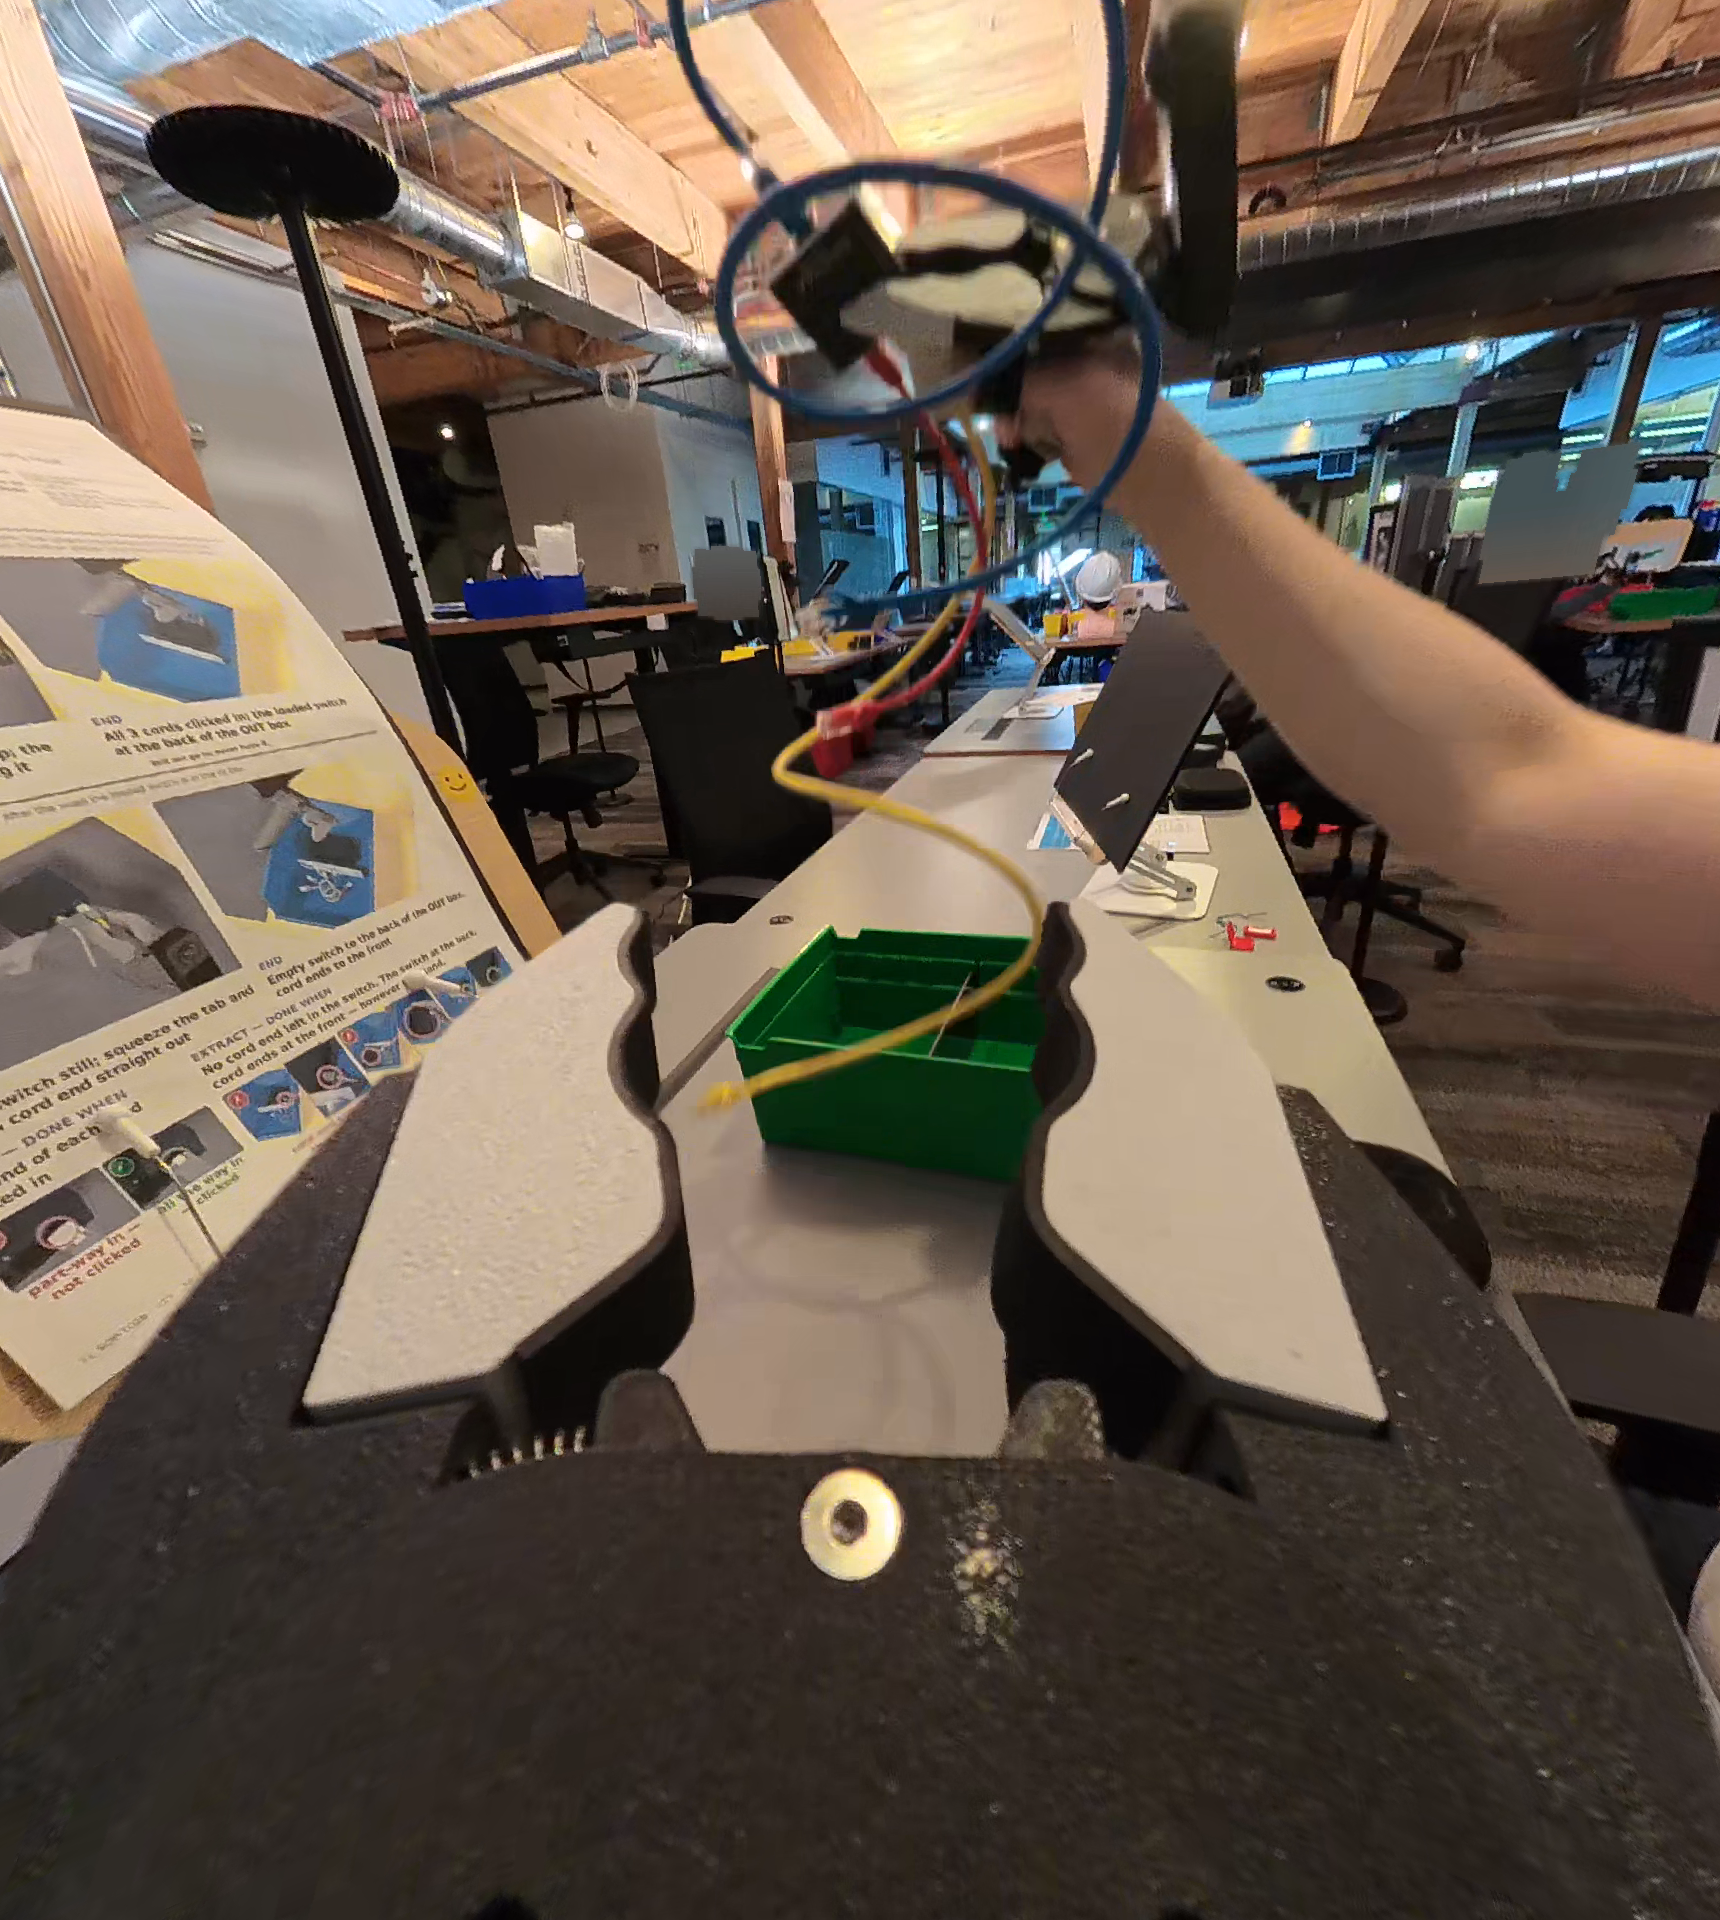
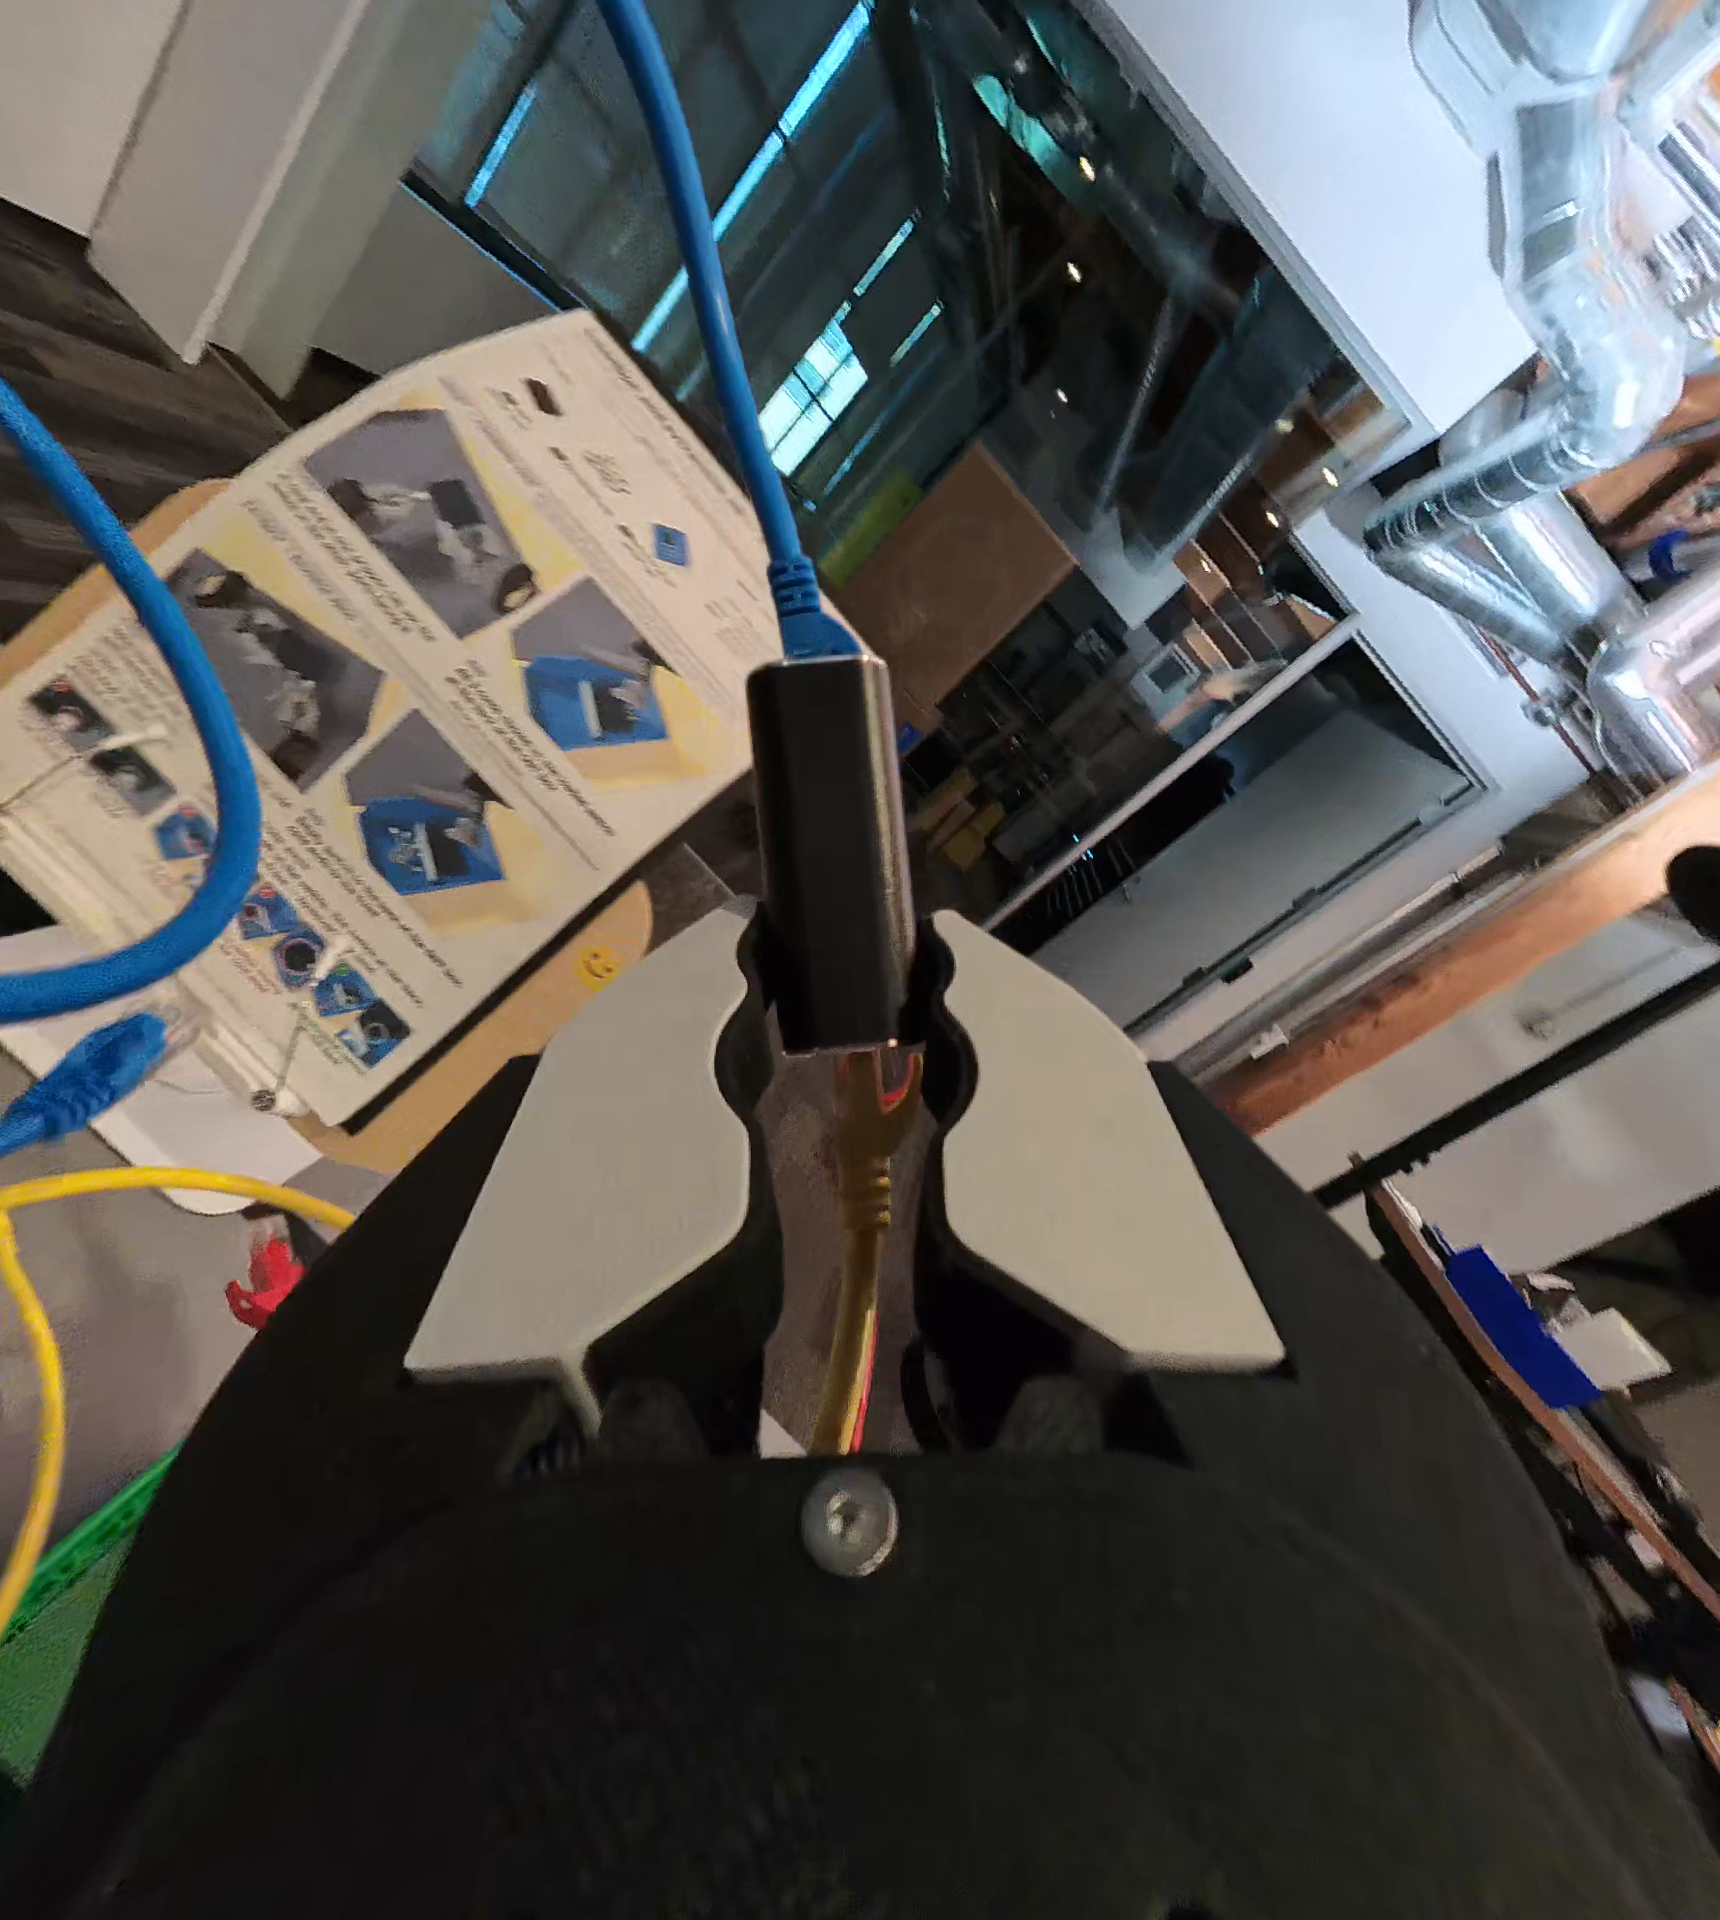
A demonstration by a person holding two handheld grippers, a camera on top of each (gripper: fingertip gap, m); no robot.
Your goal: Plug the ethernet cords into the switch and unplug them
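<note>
Switch (image 2: 828, 842), a small black box, is seen raised well above the worktop (image 1: 835, 1226), clamped between the pads of the right hand-held gripper (image 2: 840, 987). A blue cord (image 2: 731, 343) is plugged into its far end; a yellow cord (image 2: 861, 1247) and a red cord (image 1: 949, 540) leave its near end. The yellow cord loops down across the green bin (image 1: 887, 1101), its free plug hanging just before the bin's front wall. An instruction board (image 1: 139, 883) stands close on the left; a tablet stand (image 1: 1136, 748) farther right. Between them the worktop lies open. The left hand-held gripper (image 1: 845, 997) is held wide, nothing gripped; the yellow cord passes by its right fingertip.
</note>
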